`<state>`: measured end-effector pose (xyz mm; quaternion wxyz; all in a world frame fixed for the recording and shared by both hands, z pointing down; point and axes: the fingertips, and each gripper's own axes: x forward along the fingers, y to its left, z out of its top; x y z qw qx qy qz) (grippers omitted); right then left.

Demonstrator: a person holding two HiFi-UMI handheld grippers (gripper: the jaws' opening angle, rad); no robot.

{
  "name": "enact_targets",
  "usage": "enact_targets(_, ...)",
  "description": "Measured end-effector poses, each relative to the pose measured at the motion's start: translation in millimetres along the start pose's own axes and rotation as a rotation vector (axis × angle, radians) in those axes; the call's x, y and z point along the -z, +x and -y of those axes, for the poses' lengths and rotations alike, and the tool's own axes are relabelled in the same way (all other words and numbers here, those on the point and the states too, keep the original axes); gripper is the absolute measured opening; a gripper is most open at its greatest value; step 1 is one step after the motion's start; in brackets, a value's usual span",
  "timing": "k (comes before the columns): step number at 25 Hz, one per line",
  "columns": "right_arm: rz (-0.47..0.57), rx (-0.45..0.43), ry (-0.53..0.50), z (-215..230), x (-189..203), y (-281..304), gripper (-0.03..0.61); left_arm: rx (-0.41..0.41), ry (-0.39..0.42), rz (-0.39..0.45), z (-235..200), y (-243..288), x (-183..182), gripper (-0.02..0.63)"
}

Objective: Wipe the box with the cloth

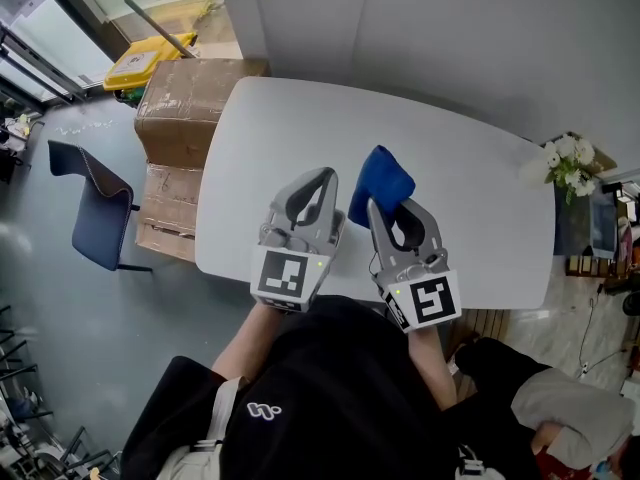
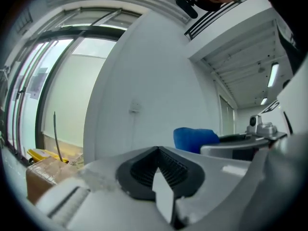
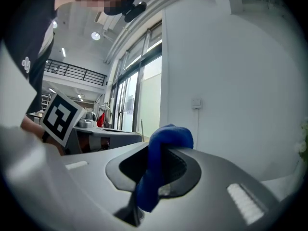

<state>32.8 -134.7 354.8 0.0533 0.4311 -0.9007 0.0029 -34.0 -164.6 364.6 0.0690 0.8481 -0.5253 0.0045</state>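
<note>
A blue cloth (image 1: 380, 180) hangs bunched from my right gripper (image 1: 378, 208), which is shut on it above the white table (image 1: 480, 208). In the right gripper view the cloth (image 3: 161, 162) folds over between the jaws of that gripper (image 3: 161, 150). My left gripper (image 1: 320, 176) is just to its left, shut with nothing in it; its jaws (image 2: 156, 150) meet at a point. The cloth (image 2: 195, 138) shows beside it. A brown cardboard box (image 1: 185, 108) stands off the table's far left corner, also seen in the left gripper view (image 2: 43, 172). Both grippers are raised and tilted towards the white wall.
A second cardboard box (image 1: 170, 208) lies under the first one. A dark blue chair (image 1: 95, 208) stands on the floor at left. A yellow object (image 1: 145, 58) lies behind the boxes. White flowers (image 1: 568, 163) stand past the table's right end.
</note>
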Motion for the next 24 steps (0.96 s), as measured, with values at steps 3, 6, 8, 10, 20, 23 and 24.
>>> enact_targets(3,0.009,-0.001,0.0,-0.8,-0.9,-0.8,0.052,0.004,-0.018,0.002,7.9,1.8,1.1,0.0)
enact_targets(6,0.006,0.006,0.004,1.1,0.7,-2.3,0.052,0.015,-0.004,-0.001,12.5,3.5,4.5,0.0)
enact_targets(8,0.004,0.011,0.006,2.3,1.4,-3.1,0.052,0.032,0.029,-0.004,13.5,4.6,7.3,0.0)
enact_targets(10,-0.001,0.014,0.008,2.8,2.9,-3.5,0.052,0.036,0.007,-0.012,14.4,4.2,9.0,0.0)
enact_targets(20,-0.018,0.022,0.016,7.7,9.4,-8.0,0.052,0.067,0.013,-0.042,17.6,5.4,18.8,0.0)
enact_targets(23,-0.022,0.026,0.019,10.2,9.6,-10.2,0.052,0.075,0.03,-0.054,19.0,4.5,21.2,0.0)
enact_targets(24,-0.023,0.027,0.02,10.9,9.4,-10.8,0.052,0.075,0.031,-0.056,19.1,3.9,21.1,0.0)
